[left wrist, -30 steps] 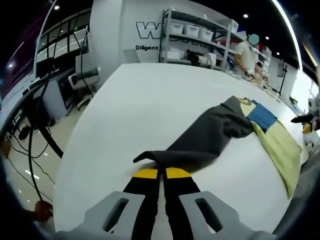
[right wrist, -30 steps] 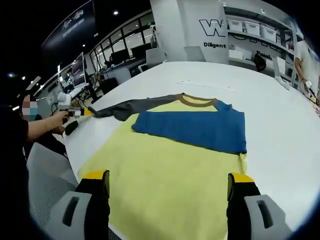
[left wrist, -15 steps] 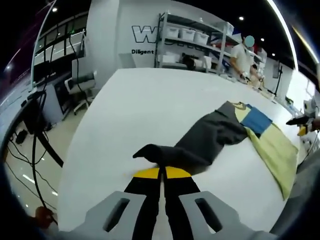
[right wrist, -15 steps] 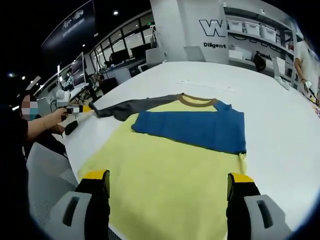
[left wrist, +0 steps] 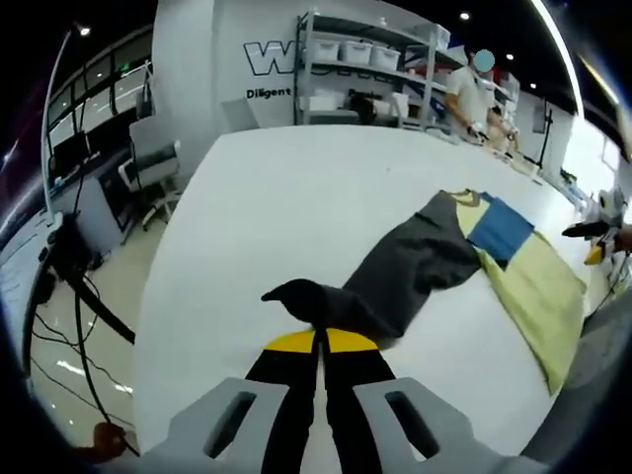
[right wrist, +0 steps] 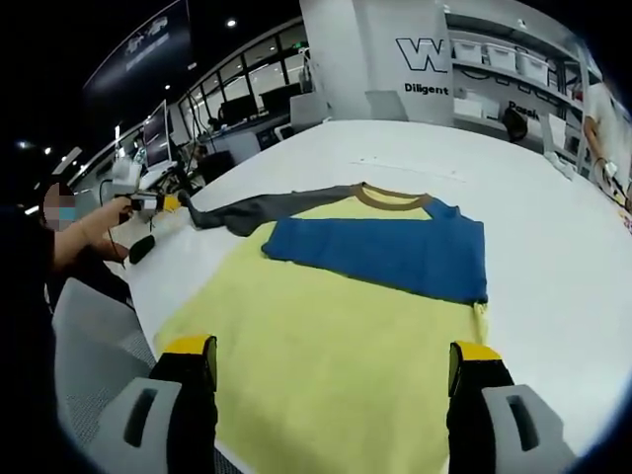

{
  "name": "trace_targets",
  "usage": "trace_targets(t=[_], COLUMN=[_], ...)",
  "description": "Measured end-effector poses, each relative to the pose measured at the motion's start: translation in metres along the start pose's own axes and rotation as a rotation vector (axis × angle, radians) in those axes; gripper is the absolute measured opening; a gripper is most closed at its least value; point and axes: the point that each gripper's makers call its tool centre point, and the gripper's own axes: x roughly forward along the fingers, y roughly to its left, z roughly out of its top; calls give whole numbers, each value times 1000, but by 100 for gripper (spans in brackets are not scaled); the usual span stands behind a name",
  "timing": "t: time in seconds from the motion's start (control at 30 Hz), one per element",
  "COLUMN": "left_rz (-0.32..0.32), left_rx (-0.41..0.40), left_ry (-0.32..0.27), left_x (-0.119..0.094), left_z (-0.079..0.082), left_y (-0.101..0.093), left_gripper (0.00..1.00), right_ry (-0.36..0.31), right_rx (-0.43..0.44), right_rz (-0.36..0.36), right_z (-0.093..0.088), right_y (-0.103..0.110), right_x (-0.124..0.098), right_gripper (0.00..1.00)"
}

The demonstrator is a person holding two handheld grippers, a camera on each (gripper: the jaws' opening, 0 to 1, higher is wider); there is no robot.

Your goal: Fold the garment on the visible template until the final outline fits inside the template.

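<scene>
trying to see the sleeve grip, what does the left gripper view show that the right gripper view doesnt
Left gripper view: the left gripper seen close, jaws shut on the grey sleeve cuff, plus storage shelves and a person behind the table.

Right gripper view: the right gripper with jaws open over the yellow body, and the brown collar.

Both: the white table, grey sleeve and blue sleeve.

back wall [right wrist: 395,30], "W", apparently "Diligent"
</scene>
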Motion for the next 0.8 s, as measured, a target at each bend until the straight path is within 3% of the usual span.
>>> trace_targets(t=[0.37, 0.8], left_rz=[-78, -138], left_rx=[73, 140], left_ry=[-1, 7], left_x=[-8, -2], left_z=[44, 71], left_y=[-35, -72], left_gripper=[0, 0], right_ry=[-6, -29], right_rx=[-2, -12], right_rz=[11, 38], right_z=[0, 5], right_y=[3, 10], right_x=[-3, -7], right_gripper=[99, 99])
